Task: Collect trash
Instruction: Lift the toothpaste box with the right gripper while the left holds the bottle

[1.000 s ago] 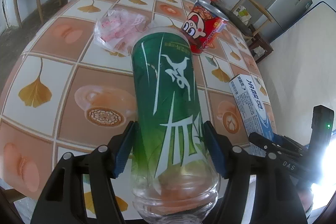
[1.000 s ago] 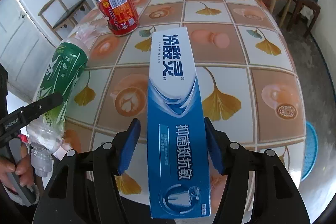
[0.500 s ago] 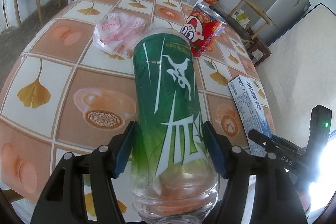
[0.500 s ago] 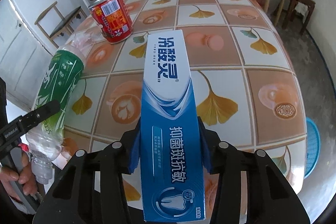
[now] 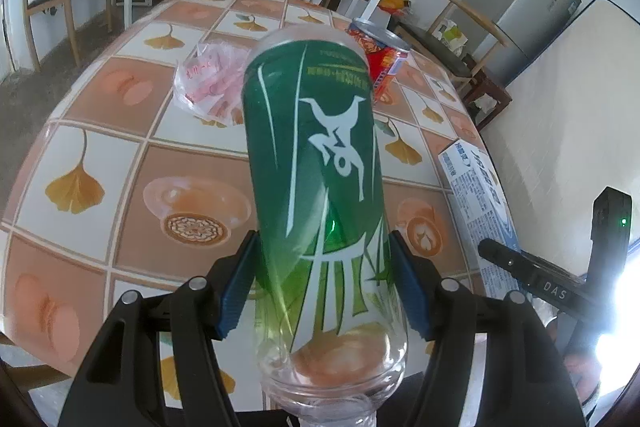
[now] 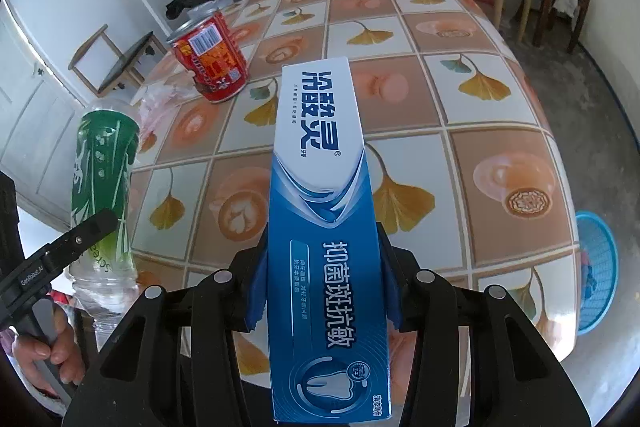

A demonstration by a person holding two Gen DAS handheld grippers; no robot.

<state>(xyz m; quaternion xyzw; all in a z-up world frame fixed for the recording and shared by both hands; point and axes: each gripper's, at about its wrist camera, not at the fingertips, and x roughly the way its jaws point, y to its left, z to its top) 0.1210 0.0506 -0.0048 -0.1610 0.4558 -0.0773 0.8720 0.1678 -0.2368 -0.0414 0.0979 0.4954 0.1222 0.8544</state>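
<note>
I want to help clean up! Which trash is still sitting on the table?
The red can and the crumpled plastic bag; the green bottle and toothpaste box are held in grippers.

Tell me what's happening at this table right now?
A person is collecting trash with a handheld gripper in each hand. The left gripper is clamped on an empty green-labelled plastic bottle; the right gripper is clamped on a blue toothpaste box. Both are held above the tiled table. A red can and a crumpled plastic bag sit on it, not yet collected.
</note>
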